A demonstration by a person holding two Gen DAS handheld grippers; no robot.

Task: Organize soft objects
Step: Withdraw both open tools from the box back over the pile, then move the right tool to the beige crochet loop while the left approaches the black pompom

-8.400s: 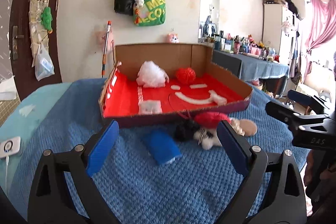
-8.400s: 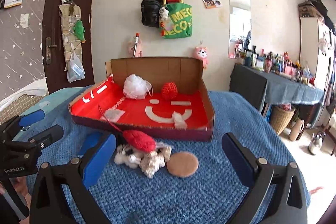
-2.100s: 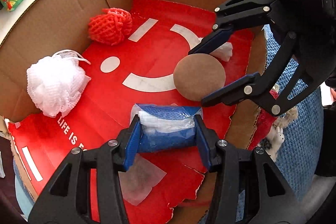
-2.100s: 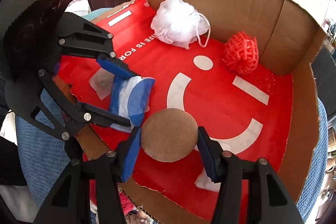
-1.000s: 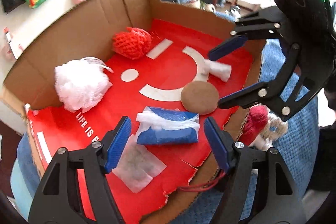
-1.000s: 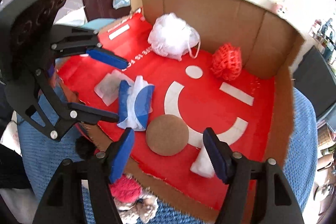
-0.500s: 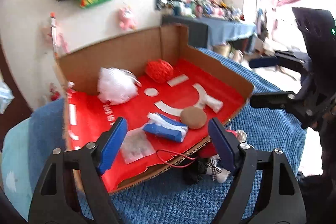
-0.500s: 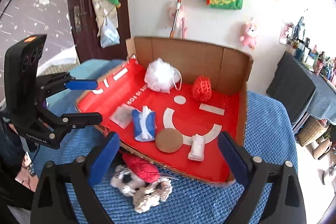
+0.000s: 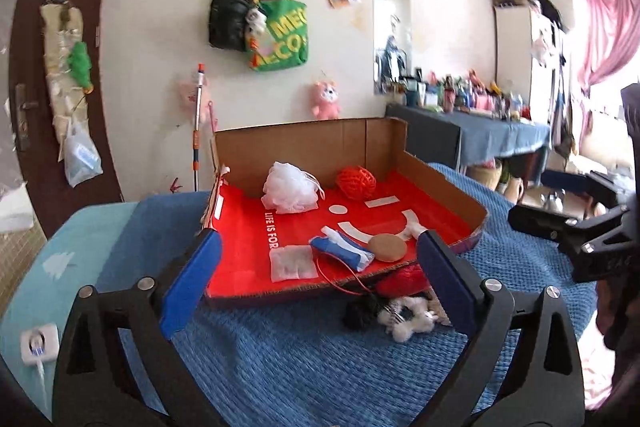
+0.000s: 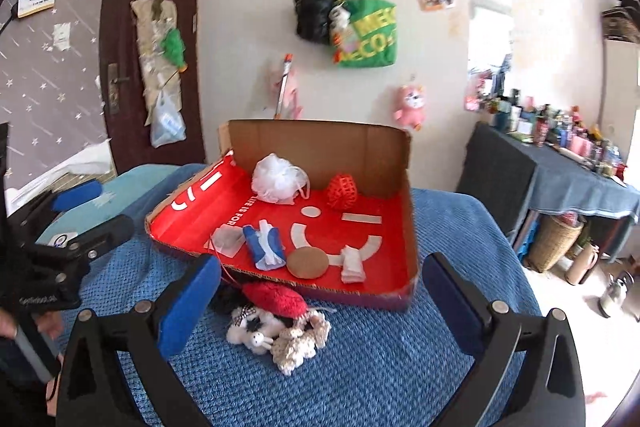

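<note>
An open cardboard box with a red inside [image 9: 256,231] [image 10: 400,219] lies on a blue blanket. In it are a white mesh puff [image 9: 289,193] [image 10: 276,183], a red mesh ball [image 9: 356,182] [image 10: 342,191], a blue cloth in plastic [image 9: 341,251] [image 10: 264,246], a round brown pad [image 9: 387,247] [image 10: 307,262] and a small white roll [image 10: 352,263]. A plush toy with a red cap [image 9: 400,301] [image 10: 276,319] lies on the blanket in front of the box. My left gripper [image 9: 316,287] and right gripper [image 10: 320,299] are both open, empty and back from the box.
A clear plastic bag [image 9: 291,263] lies in the box's near left corner. A red string [image 9: 340,277] hangs over the box's front edge. A white plug [image 9: 38,349] lies at the blanket's left edge. A cluttered table [image 10: 560,171] and a basket [image 10: 554,243] stand to the right.
Both grippers have let go of the blue cloth and the brown pad inside the box and have drawn back and up. The two items now lie on the red floor.
</note>
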